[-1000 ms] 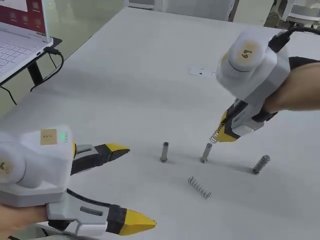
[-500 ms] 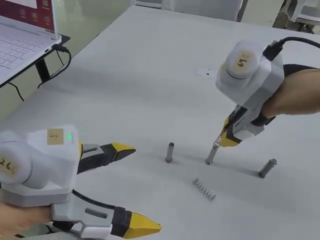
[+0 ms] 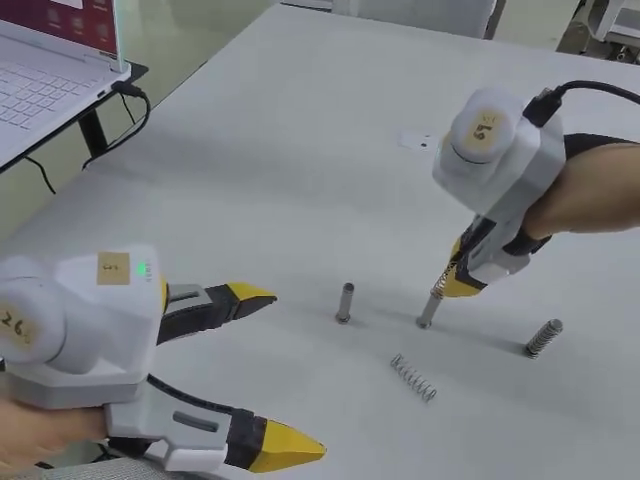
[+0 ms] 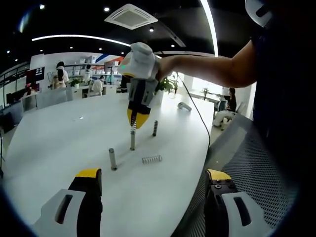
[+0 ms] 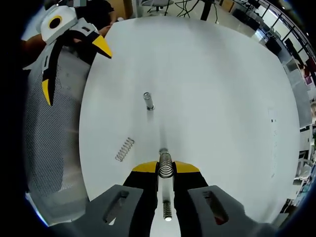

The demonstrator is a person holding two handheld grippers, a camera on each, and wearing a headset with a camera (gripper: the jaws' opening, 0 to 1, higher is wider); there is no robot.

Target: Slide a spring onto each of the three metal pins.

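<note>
One of three done, I judge: the sprung pin (image 3: 543,338) at 3 o'clock is finished, my right gripper (image 3: 458,283) pinches a spring (image 5: 166,165) at the middle pin's (image 3: 429,310) top, while the bare pin (image 3: 345,302) at 9 and loose spring (image 3: 413,377) at 6 wait (left gripper (image 3: 288,373) spread, idle).
</note>
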